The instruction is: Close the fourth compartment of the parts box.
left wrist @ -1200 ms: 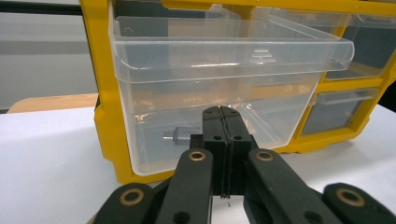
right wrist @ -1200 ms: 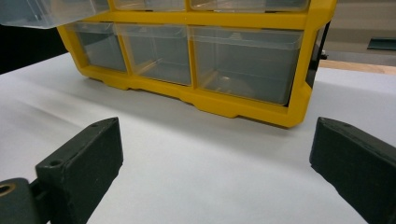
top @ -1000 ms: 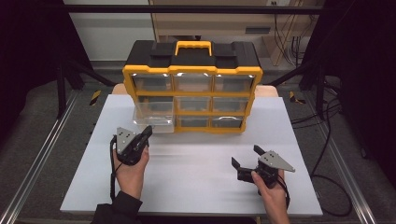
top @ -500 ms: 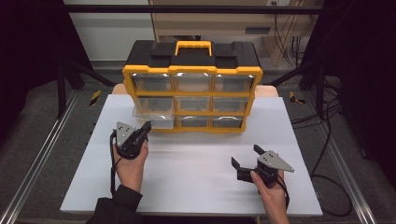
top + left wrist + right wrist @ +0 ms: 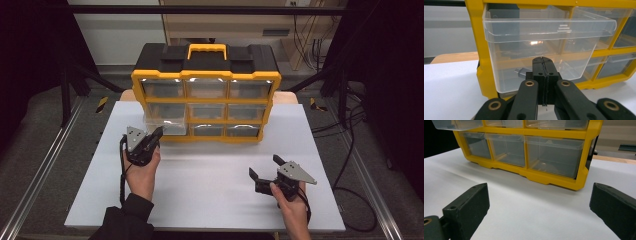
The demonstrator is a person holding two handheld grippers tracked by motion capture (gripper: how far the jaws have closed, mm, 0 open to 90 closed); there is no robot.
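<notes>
A yellow and black drawer cabinet [image 5: 205, 75] stands at the back of the white table [image 5: 210, 200]. Its middle-left clear drawer [image 5: 165, 125] is pulled partway out, and a small grey metal part [image 5: 520, 71] lies inside it. My left gripper [image 5: 157, 132] is shut with nothing between its jaws. In the left gripper view, the left gripper [image 5: 542, 60] is just in front of the drawer's front wall [image 5: 539, 40]; I cannot tell whether it touches. My right gripper [image 5: 265, 167] rests open at the front right, empty. The right gripper view shows the right gripper [image 5: 541, 188] pointing at the cabinet's bottom row [image 5: 554, 157].
The other clear drawers [image 5: 207, 110] sit pushed in. A yellow carry handle [image 5: 206, 50] tops the cabinet. Metal rails [image 5: 45, 165] run along both sides of the table, and cables [image 5: 350, 150] lie on the floor to the right.
My left gripper has edged a little forward toward the pulled-out drawer. The right gripper has stayed where it was.
</notes>
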